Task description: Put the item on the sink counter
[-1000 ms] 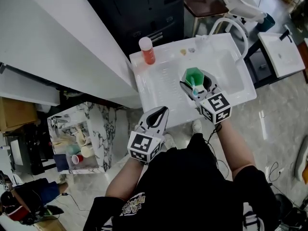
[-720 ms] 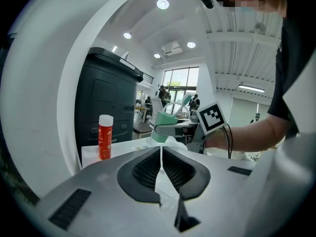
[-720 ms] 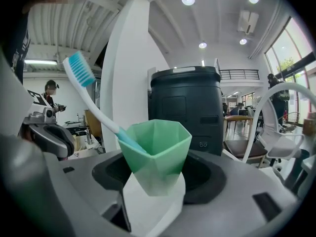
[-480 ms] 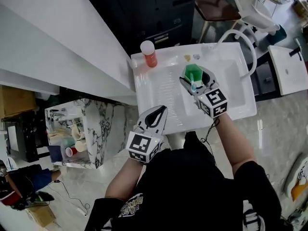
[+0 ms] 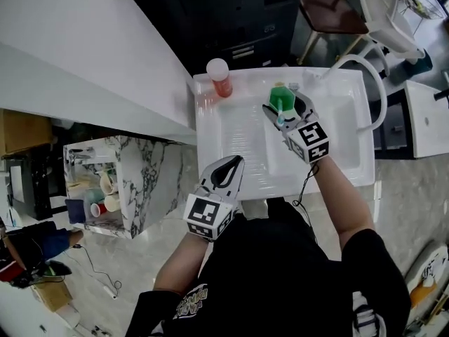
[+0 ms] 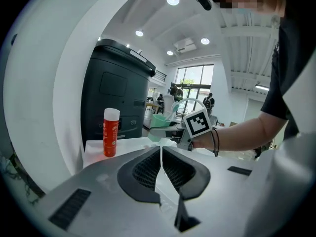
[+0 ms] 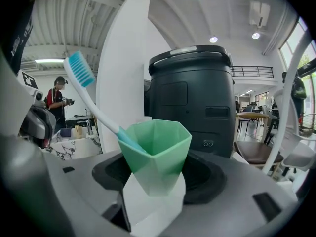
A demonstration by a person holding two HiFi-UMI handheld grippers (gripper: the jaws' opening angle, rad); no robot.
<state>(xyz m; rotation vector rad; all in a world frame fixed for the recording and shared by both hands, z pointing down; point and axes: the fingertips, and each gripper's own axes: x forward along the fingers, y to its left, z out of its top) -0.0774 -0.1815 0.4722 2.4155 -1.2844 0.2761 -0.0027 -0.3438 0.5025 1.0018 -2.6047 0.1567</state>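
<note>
The right gripper (image 5: 286, 109) clamps the green cup (image 7: 157, 157) over the far edge of the sink counter (image 5: 231, 142) (left gripper (image 6: 161, 152) closed, empty, at the near edge); tilting could spill the loose toothbrush (image 7: 94, 100).

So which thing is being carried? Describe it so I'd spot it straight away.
Find the white sink in the head view; over it the right gripper holds a cup. It is mint green and faceted, with a blue-headed toothbrush leaning in it, unlike the red bottle at the sink's corner.
</note>
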